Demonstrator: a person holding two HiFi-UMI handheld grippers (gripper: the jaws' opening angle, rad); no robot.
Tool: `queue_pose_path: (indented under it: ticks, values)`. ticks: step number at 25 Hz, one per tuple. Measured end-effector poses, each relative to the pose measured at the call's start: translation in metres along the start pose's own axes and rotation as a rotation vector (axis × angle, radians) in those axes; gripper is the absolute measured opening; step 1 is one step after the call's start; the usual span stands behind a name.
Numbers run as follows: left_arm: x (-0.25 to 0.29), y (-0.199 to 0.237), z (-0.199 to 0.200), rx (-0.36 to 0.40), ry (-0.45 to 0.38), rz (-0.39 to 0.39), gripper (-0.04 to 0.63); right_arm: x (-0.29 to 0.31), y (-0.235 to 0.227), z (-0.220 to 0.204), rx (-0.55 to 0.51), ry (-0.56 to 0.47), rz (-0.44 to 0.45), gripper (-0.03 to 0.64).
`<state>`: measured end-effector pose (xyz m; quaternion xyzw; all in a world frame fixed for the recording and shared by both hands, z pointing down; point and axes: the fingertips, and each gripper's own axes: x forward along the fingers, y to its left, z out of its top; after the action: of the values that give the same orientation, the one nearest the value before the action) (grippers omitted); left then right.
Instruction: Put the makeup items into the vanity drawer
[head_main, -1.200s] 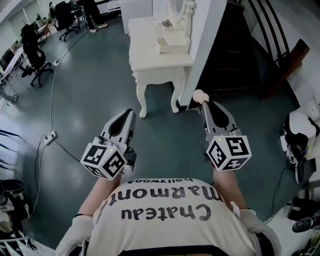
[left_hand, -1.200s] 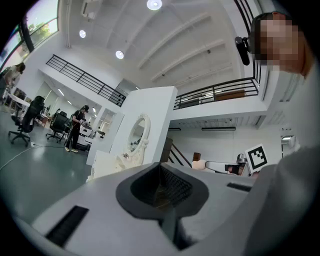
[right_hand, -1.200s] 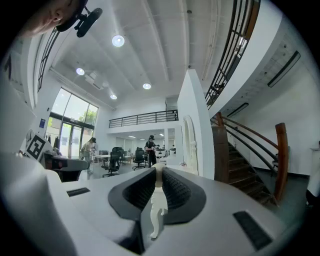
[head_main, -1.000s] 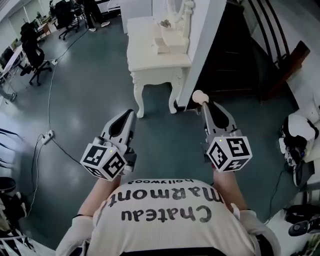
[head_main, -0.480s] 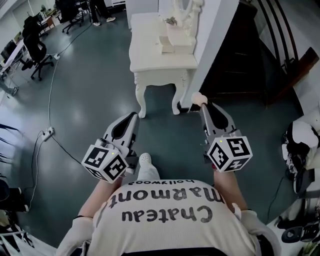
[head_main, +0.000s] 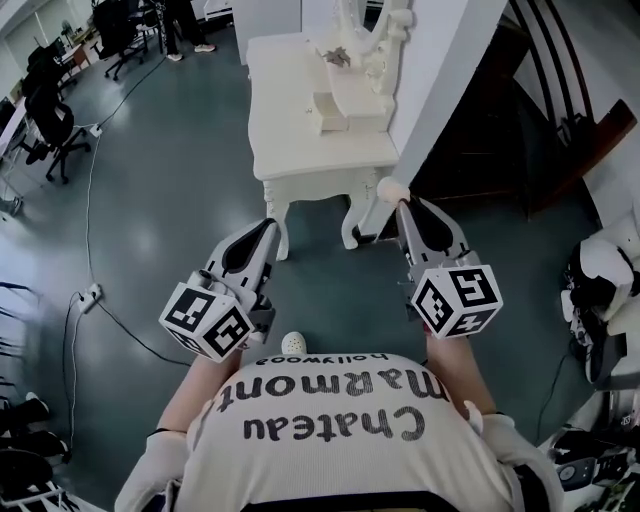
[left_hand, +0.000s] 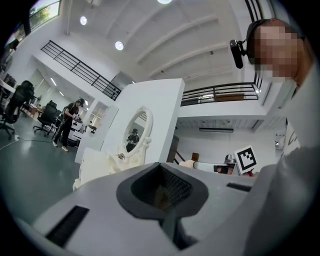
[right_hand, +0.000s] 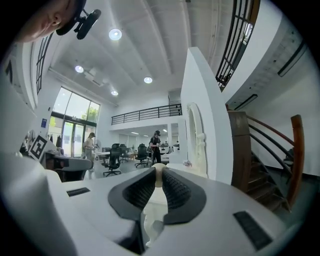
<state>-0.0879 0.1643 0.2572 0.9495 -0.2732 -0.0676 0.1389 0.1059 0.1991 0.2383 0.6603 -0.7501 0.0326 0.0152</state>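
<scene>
A white vanity table (head_main: 300, 135) with an oval mirror (head_main: 365, 30) and a small drawer box (head_main: 335, 100) on its top stands ahead on the grey floor. My right gripper (head_main: 398, 203) is shut on a beige makeup sponge (head_main: 388, 189), held short of the vanity's right front leg. That sponge (right_hand: 159, 172) pokes out between the dark pads in the right gripper view. My left gripper (head_main: 263, 230) hangs level with it to the left, jaws shut, with nothing sticking out. The left gripper view has the vanity (left_hand: 95, 167) and its mirror (left_hand: 135, 135) beyond the left gripper (left_hand: 162, 176).
A white partition wall (head_main: 435, 80) rises right of the vanity, with a wooden staircase (head_main: 525, 110) behind it. Office chairs (head_main: 50, 115) and people stand far left. A cable and power strip (head_main: 85, 297) lie on the floor. The person's shoe (head_main: 292, 343) shows between the grippers.
The vanity has come closer and sits lower in the head view as the person walks toward it. Both grippers keep their pose, and the sponge stays in the right one.
</scene>
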Motion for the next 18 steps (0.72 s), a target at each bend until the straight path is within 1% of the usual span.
queue_pose_path:
  ticks: [3, 6, 10, 12, 15, 18]
  values:
    - [0.019, 0.030, 0.013, -0.001, 0.007, 0.003, 0.008, 0.034, -0.008, 0.009, 0.009, -0.015, -0.013, 0.061]
    - [0.032, 0.060, 0.019, -0.006, 0.014, 0.000, 0.008, 0.066, -0.013, 0.010, 0.015, -0.018, -0.027, 0.063]
    - [0.051, 0.091, 0.024, -0.004, 0.027, -0.028, 0.008, 0.102, -0.018, 0.007, 0.019, -0.012, -0.050, 0.061]
    - [0.058, 0.104, 0.030, -0.003, 0.018, -0.039, 0.008, 0.114, -0.019, 0.009, 0.005, -0.014, -0.068, 0.061]
    - [0.062, 0.126, 0.034, -0.012, -0.004, -0.025, 0.008, 0.127, -0.022, 0.006, -0.010, -0.004, -0.094, 0.061]
    - [0.068, 0.145, 0.029, -0.035, -0.007, 0.000, 0.008, 0.138, -0.027, -0.002, -0.005, 0.020, -0.107, 0.061]
